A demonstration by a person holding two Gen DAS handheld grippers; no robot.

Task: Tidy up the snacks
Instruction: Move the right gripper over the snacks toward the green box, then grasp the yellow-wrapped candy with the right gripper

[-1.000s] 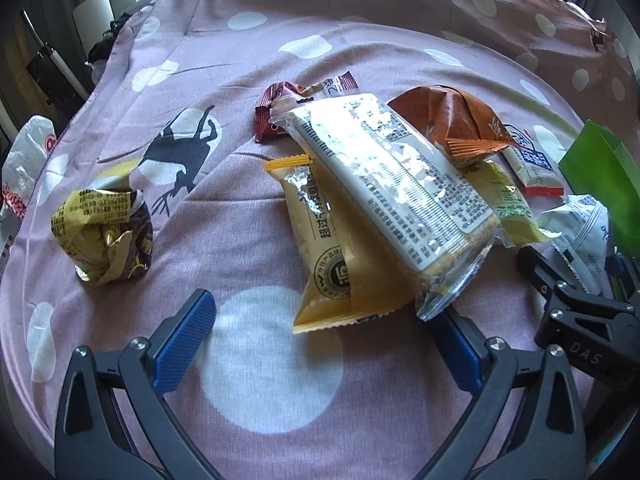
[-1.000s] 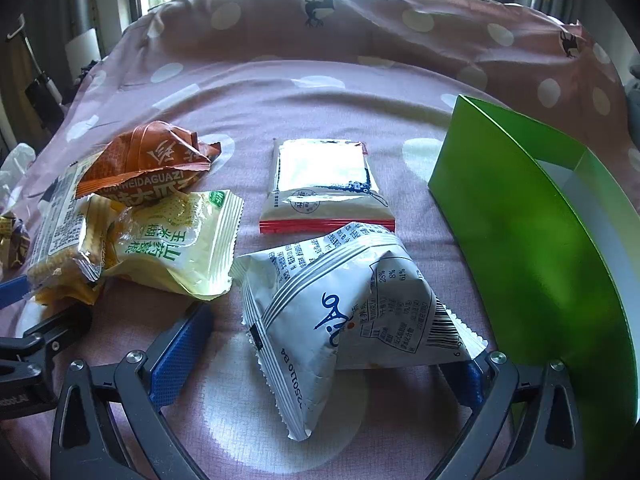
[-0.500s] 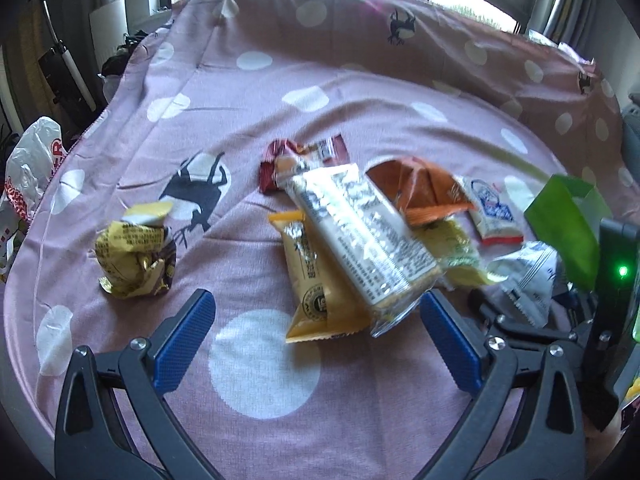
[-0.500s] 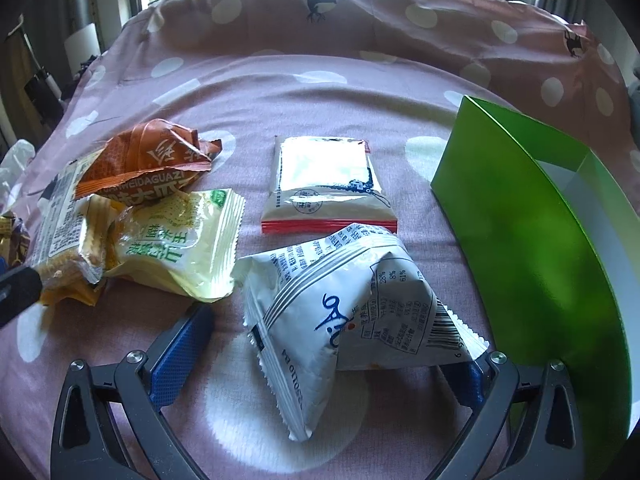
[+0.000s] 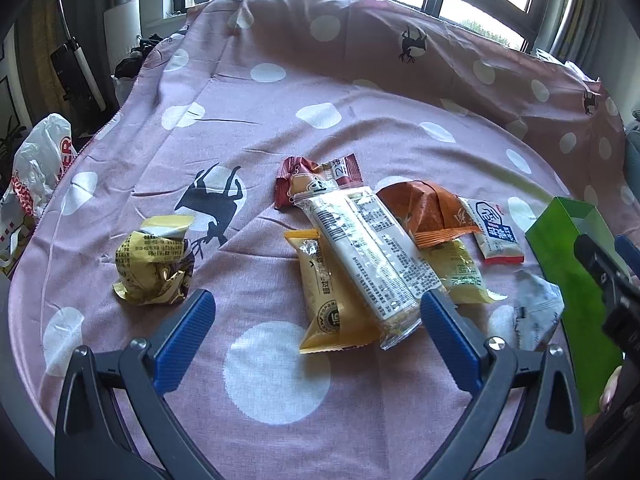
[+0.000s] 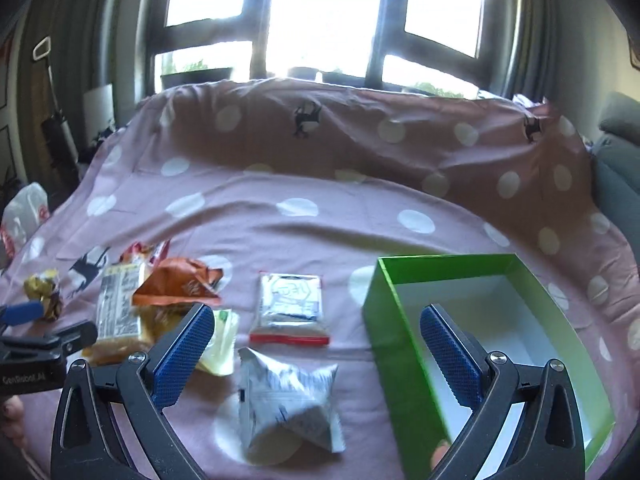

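left wrist view: the left gripper (image 5: pixel 316 314) is held above the pink dotted tabletop (image 5: pixel 276 372) with its jaws spread wide and nothing gripped. the long clear-wrapped bar (image 5: pixel 362 258) lies just ahead, across a yellow packet (image 5: pixel 326 300); a crumpled gold wrapper (image 5: pixel 154 266) lies apart on the left.

right wrist view: the right gripper (image 6: pixel 312 338) is held with jaws wide apart, empty. a white pouch (image 6: pixel 288 396) lies between them; the green box (image 6: pixel 404 344) stands at the right.
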